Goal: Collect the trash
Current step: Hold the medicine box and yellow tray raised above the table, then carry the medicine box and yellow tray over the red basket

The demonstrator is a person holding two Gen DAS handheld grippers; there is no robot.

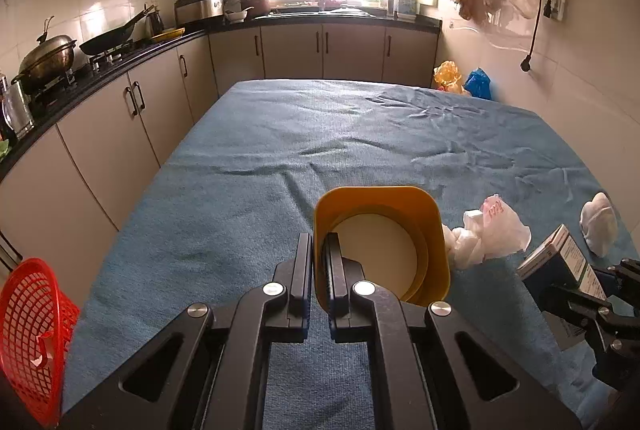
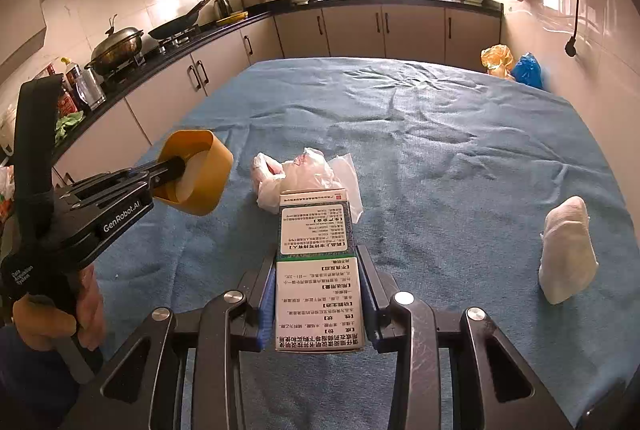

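Note:
My left gripper (image 1: 320,246) is shut on the near wall of a small yellow bin (image 1: 424,222), one finger inside and one outside; the bin (image 2: 208,170) tips toward the camera above the blue cloth. My right gripper (image 2: 316,258) is shut on a green-and-white printed carton (image 2: 316,242), held lengthwise between its pads; the same carton (image 1: 560,262) shows at the right of the left wrist view. A crumpled white plastic bag (image 2: 296,170) lies just beyond the carton, right of the bin (image 1: 492,230). A crumpled white wad (image 2: 568,250) lies at the right.
A blue cloth covers the table (image 1: 340,134). A red mesh basket (image 1: 32,330) stands off the table's near left corner. Kitchen counters with pots (image 1: 48,58) run along the left and back. Orange and blue bags (image 2: 512,66) sit beyond the far right corner.

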